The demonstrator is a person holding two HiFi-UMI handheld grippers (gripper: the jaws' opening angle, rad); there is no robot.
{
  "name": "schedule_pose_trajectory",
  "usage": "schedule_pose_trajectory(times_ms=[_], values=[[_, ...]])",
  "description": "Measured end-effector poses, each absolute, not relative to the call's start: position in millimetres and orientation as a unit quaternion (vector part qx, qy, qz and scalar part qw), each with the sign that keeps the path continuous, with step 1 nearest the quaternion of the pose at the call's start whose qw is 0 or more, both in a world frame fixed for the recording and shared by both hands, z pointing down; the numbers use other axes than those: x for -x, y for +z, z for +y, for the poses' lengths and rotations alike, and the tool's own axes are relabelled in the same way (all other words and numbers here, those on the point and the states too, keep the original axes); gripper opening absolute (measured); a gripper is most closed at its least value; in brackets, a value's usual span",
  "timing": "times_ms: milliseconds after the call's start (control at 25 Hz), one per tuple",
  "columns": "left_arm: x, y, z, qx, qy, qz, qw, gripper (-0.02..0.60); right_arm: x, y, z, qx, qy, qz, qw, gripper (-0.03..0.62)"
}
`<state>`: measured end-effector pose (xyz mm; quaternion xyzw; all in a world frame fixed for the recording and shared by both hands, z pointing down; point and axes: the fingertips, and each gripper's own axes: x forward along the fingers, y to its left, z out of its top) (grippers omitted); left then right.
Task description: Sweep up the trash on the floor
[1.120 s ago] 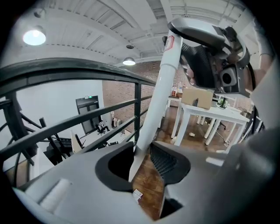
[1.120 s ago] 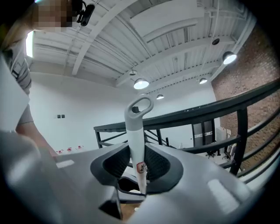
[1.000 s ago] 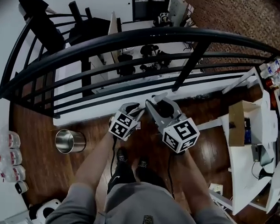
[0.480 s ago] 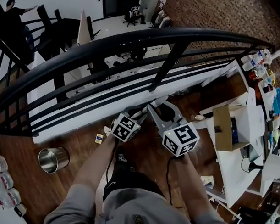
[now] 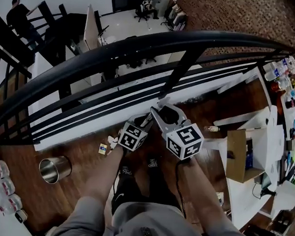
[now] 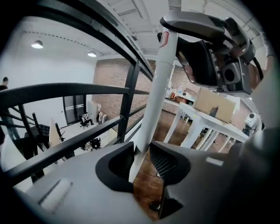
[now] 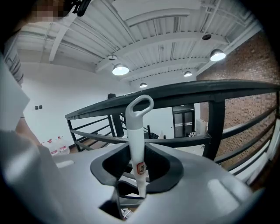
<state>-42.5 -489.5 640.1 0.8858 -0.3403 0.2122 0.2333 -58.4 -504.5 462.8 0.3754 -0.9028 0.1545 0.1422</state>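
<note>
Well to the left stands the steel bin (image 5: 55, 169), the reference for every position below. Just right of the bin, and a little nearer the black railing (image 5: 140, 42), two small scraps of trash (image 5: 103, 148) lie on the wooden floor (image 5: 83, 159), one yellowish and one white. A third small object (image 5: 214, 128), far right of the bin beside the white tabletop (image 5: 246, 201), is too small to identify.

Well right of the bin, the left gripper (image 6: 142, 155) has its jaws closed on the lower part of a white pole (image 6: 159, 87), judged to be the broom's handle. The pole fills the gap between the pads. Further right again, the right gripper (image 7: 138, 164) clamps the same pole higher up, at its red sticker and below the loop at its end. Both grippers point towards the railing. The brush end appears in no view.

Technique: the scraps sit on the bin side of the person's shoes (image 5: 153, 162). The brush is probably best set down beyond them, close to the railing's base, and drawn back in short strokes that gather both into one heap. With one grip low and one high, the lower should steer while the upper pivots. The pole must clear the rails as it swings.

Count: one bin, two clear scraps, one pole, two grippers, one tabletop.
</note>
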Motion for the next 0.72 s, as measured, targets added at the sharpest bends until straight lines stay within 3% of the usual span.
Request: schedule_pose_trajectory(times_ms=[280,360,720], values=[[52,663,-517,-0.841,0.188,-0.431,0.269,0.130,59,488,-550,-0.326,0.176,-0.918,0.142,0.100],[66,661,-519,-0.830,0.183,-0.453,0.269,0.186,64,491,-564,-0.319,0.182,-0.919,0.139,0.100],[142,619,-497,-0.783,0.166,-0.531,0.278,0.150,126,504,-613,-0.275,0.179,-0.931,0.158,0.101]])
